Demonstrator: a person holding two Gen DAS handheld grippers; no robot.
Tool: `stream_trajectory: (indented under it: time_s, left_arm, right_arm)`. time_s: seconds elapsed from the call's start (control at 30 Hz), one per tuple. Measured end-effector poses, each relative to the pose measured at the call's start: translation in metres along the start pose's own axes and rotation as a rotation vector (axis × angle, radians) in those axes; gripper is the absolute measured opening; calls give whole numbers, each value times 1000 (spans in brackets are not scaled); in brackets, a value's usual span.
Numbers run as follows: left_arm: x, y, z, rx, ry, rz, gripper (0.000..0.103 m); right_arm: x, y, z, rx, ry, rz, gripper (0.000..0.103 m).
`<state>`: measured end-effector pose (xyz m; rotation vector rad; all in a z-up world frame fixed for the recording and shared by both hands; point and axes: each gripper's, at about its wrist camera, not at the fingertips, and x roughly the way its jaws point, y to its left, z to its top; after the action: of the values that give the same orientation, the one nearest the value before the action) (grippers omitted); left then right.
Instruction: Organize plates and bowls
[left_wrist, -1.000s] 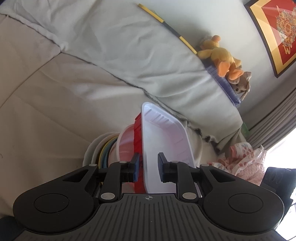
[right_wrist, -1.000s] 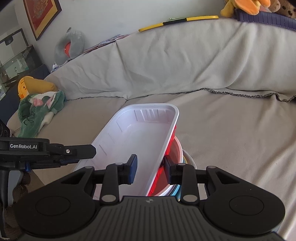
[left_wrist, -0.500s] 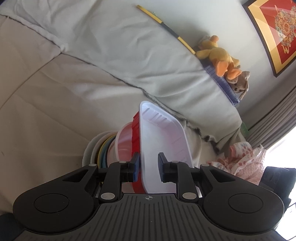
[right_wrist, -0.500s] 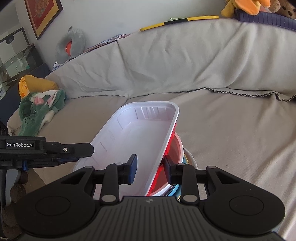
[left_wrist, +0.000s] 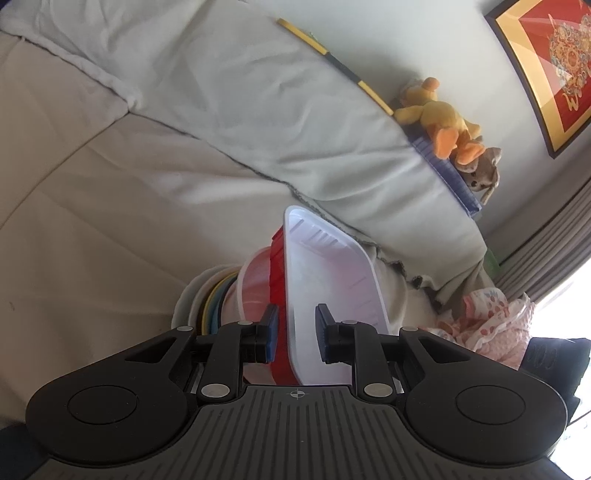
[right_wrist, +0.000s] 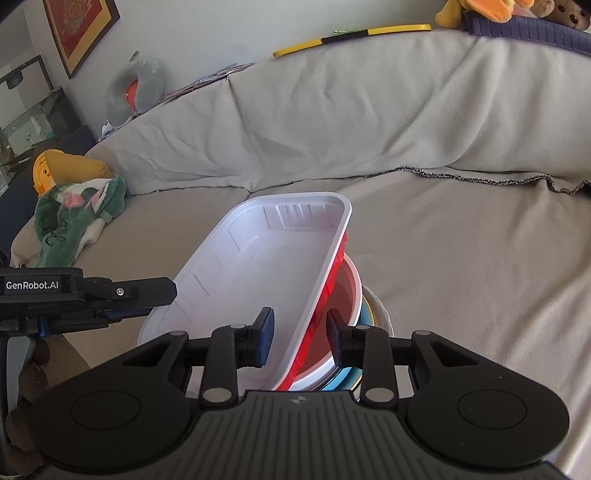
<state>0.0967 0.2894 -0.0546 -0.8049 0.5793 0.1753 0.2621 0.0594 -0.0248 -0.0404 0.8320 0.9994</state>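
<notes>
A stack of dishes sits on the sofa seat: a white rectangular tray nested in a red tray, on a red-and-white bowl, over yellow and blue plates and a white plate. My left gripper straddles the near rim of the trays with a gap on each side. My right gripper straddles the tray rim from the other side, jaws also apart. The stack also shows in the right wrist view, with the white tray on top. The left gripper shows at the left there.
The sofa is covered by a grey sheet. Plush toys sit on the backrest. A green and yellow toy lies at the sofa's far end. Pink spotted cloth lies beside the stack.
The stack has shifted slightly and settled lower on the seat. Both grippers' jaws look a little wider around the tray rim than before.
</notes>
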Motion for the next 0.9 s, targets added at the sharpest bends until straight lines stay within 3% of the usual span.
stream_trajectory:
  time_s: [0.13, 0.27, 0.43, 0.53, 0.67, 0.77, 0.9]
  left_arm:
    - [-5, -1, -2, -3, -6, -10, 23]
    - [-20, -3, -4, 0, -69, 14, 23]
    - [-56, -22, -21, 83, -188, 76, 23]
    - [-74, -41, -48, 153, -226, 97, 23]
    - [-90, -72, -92, 238, -147, 98, 14]
    - [-100, -95, -121, 284, -76, 98, 14]
    - [-103, -124, -158, 403, -67, 213, 14]
  right_arm:
    - [-7, 1, 0, -13, -20, -4, 31]
    - [-18, 3, -2, -30, -70, -59, 31]
    - [-52, 0, -7, 14, -141, -61, 31]
    - [-79, 5, -19, 18, -163, -39, 40]
    - [-113, 21, -55, -23, -159, -43, 46]
    - [-132, 26, -83, -15, -123, -45, 49]
    - [-145, 31, -116, -9, -55, -53, 55]
